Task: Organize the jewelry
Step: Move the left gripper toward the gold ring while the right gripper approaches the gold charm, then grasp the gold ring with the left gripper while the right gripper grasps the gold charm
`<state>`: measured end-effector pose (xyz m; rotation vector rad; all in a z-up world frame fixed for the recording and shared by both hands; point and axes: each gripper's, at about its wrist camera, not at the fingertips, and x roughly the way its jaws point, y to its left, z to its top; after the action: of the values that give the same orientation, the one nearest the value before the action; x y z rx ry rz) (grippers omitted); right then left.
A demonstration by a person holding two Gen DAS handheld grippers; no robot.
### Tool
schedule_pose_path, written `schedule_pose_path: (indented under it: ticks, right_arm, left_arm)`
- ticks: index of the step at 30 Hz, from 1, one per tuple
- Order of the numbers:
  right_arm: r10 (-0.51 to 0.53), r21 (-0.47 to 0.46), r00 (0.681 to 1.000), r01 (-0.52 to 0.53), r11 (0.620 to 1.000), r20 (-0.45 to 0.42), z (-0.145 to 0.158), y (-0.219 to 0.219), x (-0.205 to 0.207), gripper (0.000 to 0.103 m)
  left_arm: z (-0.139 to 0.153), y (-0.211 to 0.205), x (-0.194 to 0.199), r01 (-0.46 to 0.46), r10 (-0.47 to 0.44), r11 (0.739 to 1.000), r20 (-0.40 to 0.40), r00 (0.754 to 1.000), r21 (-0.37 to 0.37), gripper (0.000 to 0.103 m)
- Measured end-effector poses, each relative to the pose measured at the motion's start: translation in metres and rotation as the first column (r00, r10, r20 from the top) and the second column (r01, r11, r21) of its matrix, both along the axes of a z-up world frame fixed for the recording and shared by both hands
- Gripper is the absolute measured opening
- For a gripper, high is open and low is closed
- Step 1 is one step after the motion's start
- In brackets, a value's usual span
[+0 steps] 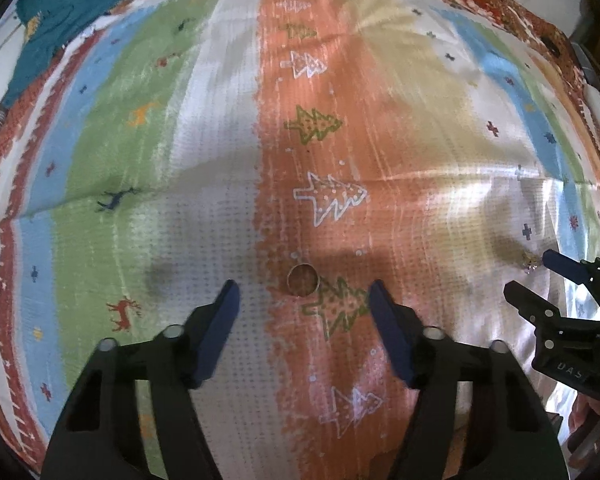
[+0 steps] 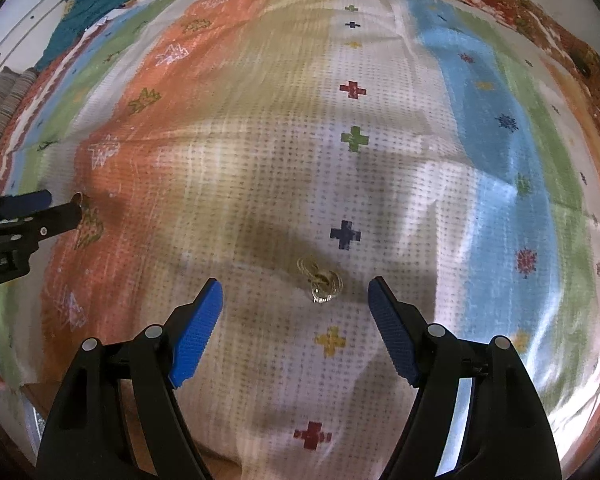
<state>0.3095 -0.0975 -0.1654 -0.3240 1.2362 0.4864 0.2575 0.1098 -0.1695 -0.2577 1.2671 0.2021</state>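
Note:
A plain gold ring (image 1: 302, 280) lies flat on the orange stripe of the patterned cloth (image 1: 220, 184). My left gripper (image 1: 303, 294) hangs just over it, jaws apart, the ring lying between the blue pads without touching them. A small tangle of gold jewelry (image 2: 321, 281) rests on the dotted white stripe. My right gripper (image 2: 296, 292) stands open above it, pads (image 2: 390, 332) well clear on both sides. In the left wrist view the right gripper (image 1: 534, 280) shows at the right edge by the same gold tangle (image 1: 529, 260). The left gripper (image 2: 62, 204) and ring (image 2: 77, 200) appear at the left edge of the right wrist view.
A teal cloth (image 1: 60, 12) lies at the far left corner of the bed-like surface. The striped blanket (image 2: 500, 152) has creases and folds on the right. A grey textured object (image 2: 4, 92) sits off the blanket's left edge.

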Motion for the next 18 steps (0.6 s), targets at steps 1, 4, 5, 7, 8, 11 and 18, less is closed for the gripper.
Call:
schedule_pose_path:
  ticks: [1, 4, 5, 7, 8, 11, 18]
  right_arm:
    - [0.003, -0.001, 1.0, -0.003, 1.0, 0.0, -0.001, 0.001, 0.001, 0.075]
    - [0.007, -0.003, 1.0, -0.007, 1.0, 0.003, -0.002, 0.002, 0.004, 0.068]
    - [0.006, -0.003, 1.0, -0.006, 1.0, 0.003, -0.003, 0.003, 0.005, 0.067]
    - [0.005, -0.003, 1.0, -0.005, 1.0, 0.001, -0.003, 0.003, 0.008, 0.062]
    - [0.002, -0.004, 1.0, -0.002, 1.0, 0.003, -0.003, 0.003, 0.01, 0.06]
    - [0.0, -0.008, 1.0, 0.0, 1.0, 0.009, -0.003, 0.001, 0.013, 0.045]
    - [-0.007, -0.014, 1.0, 0.007, 1.0, 0.001, -0.004, -0.002, 0.012, 0.02]
  left_arm:
    - [-0.001, -0.001, 0.001, 0.002, -0.002, 1.0, -0.002, 1.0, -0.001, 0.062]
    - [-0.005, -0.003, 0.003, 0.022, -0.022, 1.0, -0.002, 1.0, -0.003, 0.061]
    - [-0.006, -0.003, 0.004, 0.026, -0.026, 1.0, -0.002, 1.0, -0.004, 0.061]
    - [-0.009, -0.003, 0.006, 0.029, -0.029, 1.0, -0.011, 1.0, -0.006, 0.054]
    - [-0.011, -0.003, 0.006, 0.028, -0.028, 1.0, -0.013, 1.0, -0.002, 0.052]
    - [-0.012, -0.005, 0.008, 0.035, -0.035, 0.999, -0.014, 0.999, 0.011, 0.048]
    - [-0.014, -0.009, 0.013, 0.055, -0.055, 0.997, -0.014, 0.998, 0.049, 0.021]
